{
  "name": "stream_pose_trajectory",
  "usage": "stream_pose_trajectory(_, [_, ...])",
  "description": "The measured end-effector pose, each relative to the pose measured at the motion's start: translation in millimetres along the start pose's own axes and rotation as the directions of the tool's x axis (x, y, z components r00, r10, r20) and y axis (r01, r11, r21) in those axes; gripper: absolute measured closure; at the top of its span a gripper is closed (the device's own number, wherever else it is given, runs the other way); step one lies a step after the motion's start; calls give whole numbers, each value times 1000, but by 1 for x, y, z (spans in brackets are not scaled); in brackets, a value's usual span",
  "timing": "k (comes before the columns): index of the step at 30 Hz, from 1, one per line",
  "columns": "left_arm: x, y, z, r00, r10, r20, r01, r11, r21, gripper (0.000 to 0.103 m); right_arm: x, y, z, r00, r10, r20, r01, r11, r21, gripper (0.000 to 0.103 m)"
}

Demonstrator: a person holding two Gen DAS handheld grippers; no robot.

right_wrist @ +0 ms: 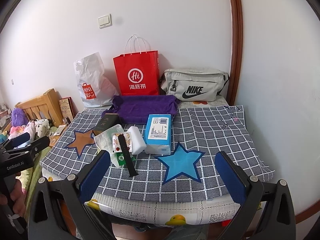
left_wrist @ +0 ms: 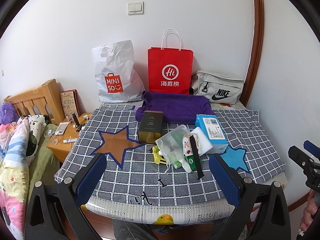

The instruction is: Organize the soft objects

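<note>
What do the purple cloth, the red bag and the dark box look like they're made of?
Purple cloth: likely terry or fleece, matte, fuzzy, rumpled edges. Red bag: paper, crisp creases, twisted white cord handles. Dark box: probably tin, with a gold-toned reflective rim, though coated card is possible.

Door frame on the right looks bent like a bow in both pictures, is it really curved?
Likely not: in the left wrist view the door frame bows near the picture's edge, fisheye distortion; the right wrist view bends it less, nearer centre.

A home bedroom: left of the checked cloth [left_wrist: 180, 180] lie a wooden headboard [left_wrist: 38, 100], patterned bedding [left_wrist: 14, 150] and a cluttered nightstand [left_wrist: 66, 140], with shopping bags [left_wrist: 170, 70] against the wall behind it.
</note>
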State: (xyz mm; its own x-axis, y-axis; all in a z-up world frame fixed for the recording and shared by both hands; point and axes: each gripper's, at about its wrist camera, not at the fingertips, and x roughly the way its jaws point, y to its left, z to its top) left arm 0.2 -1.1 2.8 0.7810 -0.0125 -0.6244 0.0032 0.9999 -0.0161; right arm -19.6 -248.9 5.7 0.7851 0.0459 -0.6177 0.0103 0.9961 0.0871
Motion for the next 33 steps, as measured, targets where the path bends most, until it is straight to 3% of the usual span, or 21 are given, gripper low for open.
stream_pose_trajectory(33, [11,0,3,1000,4,-15,-4,1000,5,0,10,8,-2,999,33,-1,-33,999,-16,0])
